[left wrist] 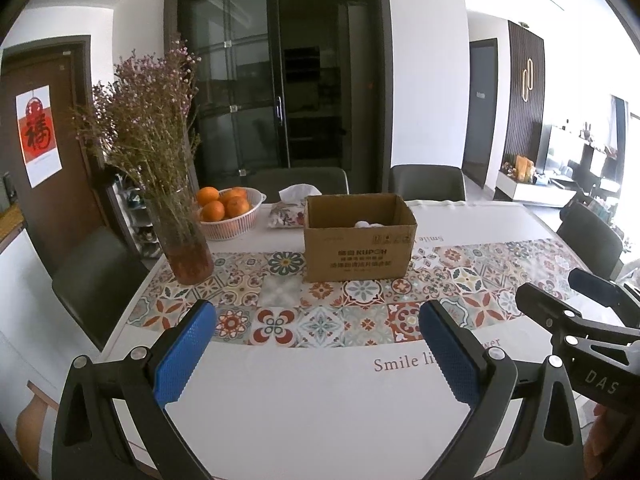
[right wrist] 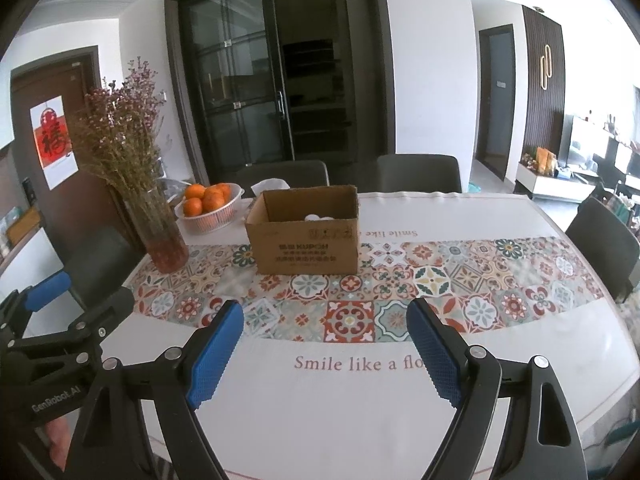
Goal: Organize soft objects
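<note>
An open brown cardboard box (left wrist: pixel 358 250) (right wrist: pixel 306 240) stands on the patterned strip of the table. Something white and soft (left wrist: pixel 368 224) (right wrist: pixel 320 217) shows just above its near wall. My left gripper (left wrist: pixel 318 320) hangs open over the near white part of the tablecloth, nothing between its blue pads. My right gripper (right wrist: pixel 324 318) is likewise open and empty, well short of the box. Each gripper shows at the edge of the other's view: the right gripper (left wrist: pixel 556 304) in the left wrist view, the left gripper (right wrist: pixel 86 292) in the right wrist view.
A glass vase of dried purple flowers (left wrist: pixel 182 240) (right wrist: pixel 162 240) stands left of the box. Behind it are a white basket of oranges (left wrist: pixel 228 210) (right wrist: pixel 208 204) and a floral tissue pouch (left wrist: pixel 288 210). Dark chairs (left wrist: pixel 428 182) (right wrist: pixel 604 236) ring the table (left wrist: pixel 320 400).
</note>
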Tool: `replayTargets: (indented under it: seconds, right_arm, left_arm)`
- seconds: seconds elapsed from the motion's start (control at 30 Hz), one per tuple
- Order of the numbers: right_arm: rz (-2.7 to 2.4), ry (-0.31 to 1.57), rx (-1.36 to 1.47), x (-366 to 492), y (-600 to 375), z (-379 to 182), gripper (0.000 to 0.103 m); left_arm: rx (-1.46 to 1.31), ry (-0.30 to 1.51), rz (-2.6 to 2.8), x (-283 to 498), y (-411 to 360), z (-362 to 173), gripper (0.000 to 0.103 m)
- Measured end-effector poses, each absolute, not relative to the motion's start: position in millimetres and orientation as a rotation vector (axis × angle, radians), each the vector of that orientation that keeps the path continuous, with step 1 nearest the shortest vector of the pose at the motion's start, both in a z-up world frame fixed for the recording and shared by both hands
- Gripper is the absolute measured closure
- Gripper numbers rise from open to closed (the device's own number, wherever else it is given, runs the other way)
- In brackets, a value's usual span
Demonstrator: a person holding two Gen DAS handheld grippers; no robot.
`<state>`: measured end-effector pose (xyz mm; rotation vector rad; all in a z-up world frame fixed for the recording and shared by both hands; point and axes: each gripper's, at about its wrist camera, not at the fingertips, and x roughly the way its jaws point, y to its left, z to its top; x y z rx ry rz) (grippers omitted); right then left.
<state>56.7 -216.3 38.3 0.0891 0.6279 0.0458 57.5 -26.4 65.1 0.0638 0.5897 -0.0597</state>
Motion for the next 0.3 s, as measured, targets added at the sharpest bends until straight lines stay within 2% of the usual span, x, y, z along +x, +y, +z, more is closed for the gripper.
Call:
replayTargets:
  seconds: [0.3]
  right_arm:
    - [0.052,0.624,0.088,53.9,-216.3,38.9,0.018]
  left_arm:
    - [0.065,0.583,-0.054,50.1,-27.0,66.0,0.000]
